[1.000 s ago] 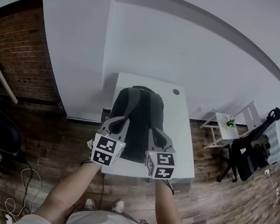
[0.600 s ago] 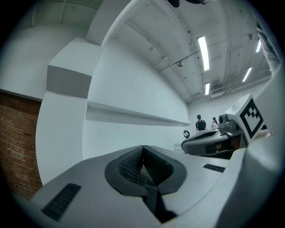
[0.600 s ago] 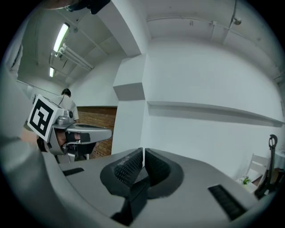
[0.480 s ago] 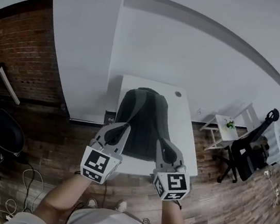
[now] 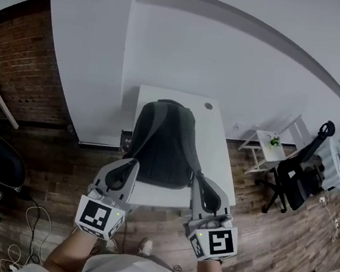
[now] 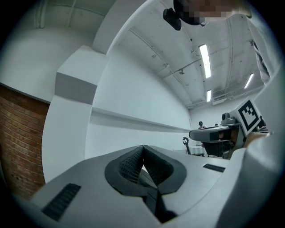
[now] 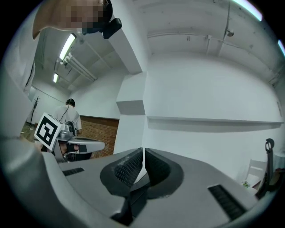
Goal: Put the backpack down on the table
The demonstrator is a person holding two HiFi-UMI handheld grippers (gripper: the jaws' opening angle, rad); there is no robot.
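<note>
Starting nearest the person, the left gripper and the right gripper are seen clenched, with nothing caught between the jaws of either. Just beyond and between them, the backpack is laid flat on the table, its long axis running straight away from the person. Neither gripper is judged the nearer.
</note>
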